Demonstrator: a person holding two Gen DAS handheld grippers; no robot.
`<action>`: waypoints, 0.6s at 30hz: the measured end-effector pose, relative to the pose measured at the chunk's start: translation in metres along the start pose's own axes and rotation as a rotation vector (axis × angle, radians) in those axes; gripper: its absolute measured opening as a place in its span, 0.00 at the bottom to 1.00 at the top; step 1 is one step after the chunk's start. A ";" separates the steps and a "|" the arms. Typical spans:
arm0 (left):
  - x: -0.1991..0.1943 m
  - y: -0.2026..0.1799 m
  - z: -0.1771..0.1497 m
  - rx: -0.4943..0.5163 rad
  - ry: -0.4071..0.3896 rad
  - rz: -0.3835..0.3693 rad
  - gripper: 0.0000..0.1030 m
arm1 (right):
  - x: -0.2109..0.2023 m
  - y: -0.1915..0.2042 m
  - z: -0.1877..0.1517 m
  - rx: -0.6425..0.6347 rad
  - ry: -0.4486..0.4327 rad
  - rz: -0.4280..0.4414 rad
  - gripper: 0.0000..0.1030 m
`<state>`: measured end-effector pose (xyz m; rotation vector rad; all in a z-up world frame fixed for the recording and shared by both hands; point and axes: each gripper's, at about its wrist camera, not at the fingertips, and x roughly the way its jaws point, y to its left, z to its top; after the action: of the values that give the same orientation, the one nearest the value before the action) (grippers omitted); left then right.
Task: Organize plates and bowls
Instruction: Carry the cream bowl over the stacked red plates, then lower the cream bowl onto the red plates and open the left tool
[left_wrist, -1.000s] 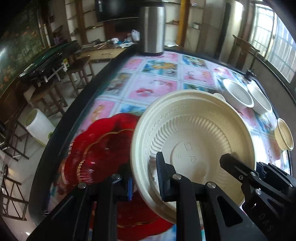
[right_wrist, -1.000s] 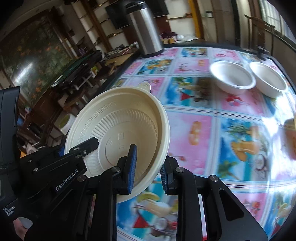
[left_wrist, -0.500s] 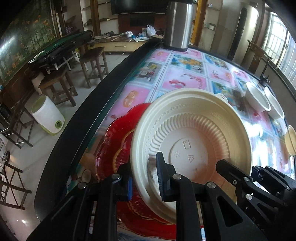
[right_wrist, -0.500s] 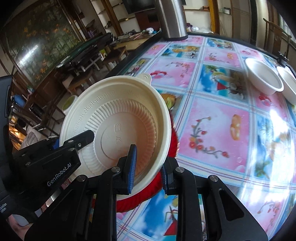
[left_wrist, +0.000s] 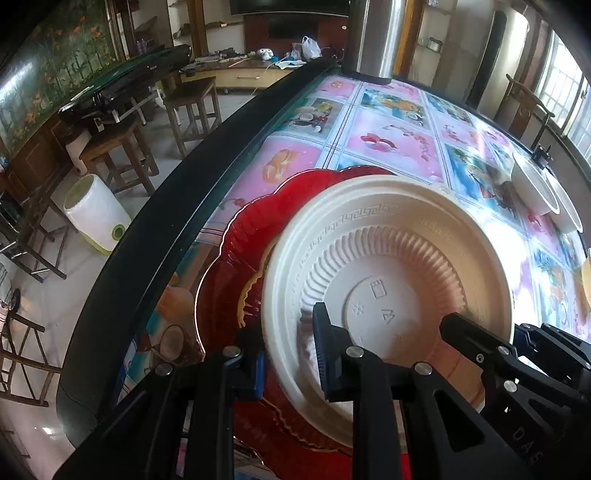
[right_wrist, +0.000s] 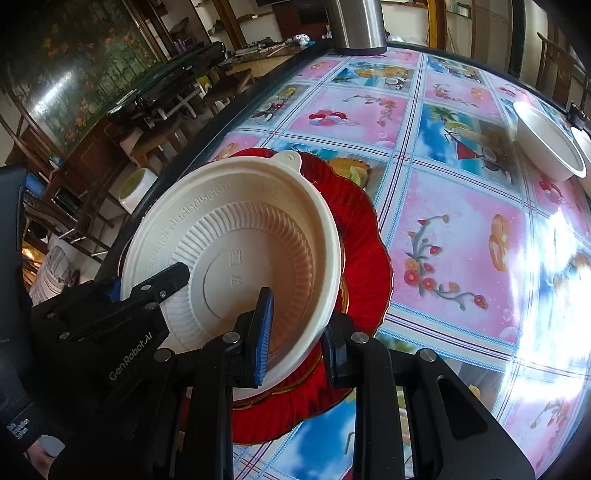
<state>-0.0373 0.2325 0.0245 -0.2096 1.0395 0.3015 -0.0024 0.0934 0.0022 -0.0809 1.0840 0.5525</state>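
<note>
Pinching opposite rims of a round cream plastic ribbed plate (left_wrist: 388, 266), left gripper (left_wrist: 288, 354) lower left, right gripper (right_wrist: 295, 332) lower centre, plate tilted, tab pointing away, over a scalloped red plate (right_wrist: 364, 258), two white bowls (right_wrist: 546, 147) upper right.

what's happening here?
A person holds the cream plate with both handheld claws: the left claw and right claw each clamp its near rim. The plate is tilted over the red plate on the table. Two white bowls sit at the far side.
</note>
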 end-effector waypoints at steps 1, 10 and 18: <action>0.000 0.000 0.000 -0.006 0.001 -0.005 0.24 | -0.002 0.002 -0.001 -0.001 -0.002 -0.006 0.24; -0.014 -0.003 0.000 -0.009 -0.040 -0.065 0.69 | -0.018 -0.009 -0.003 0.047 -0.055 0.010 0.28; -0.049 -0.002 0.004 0.000 -0.158 -0.011 0.71 | -0.048 -0.012 -0.008 0.058 -0.138 0.030 0.29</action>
<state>-0.0567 0.2250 0.0691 -0.1887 0.8822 0.3037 -0.0201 0.0617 0.0366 0.0244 0.9675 0.5454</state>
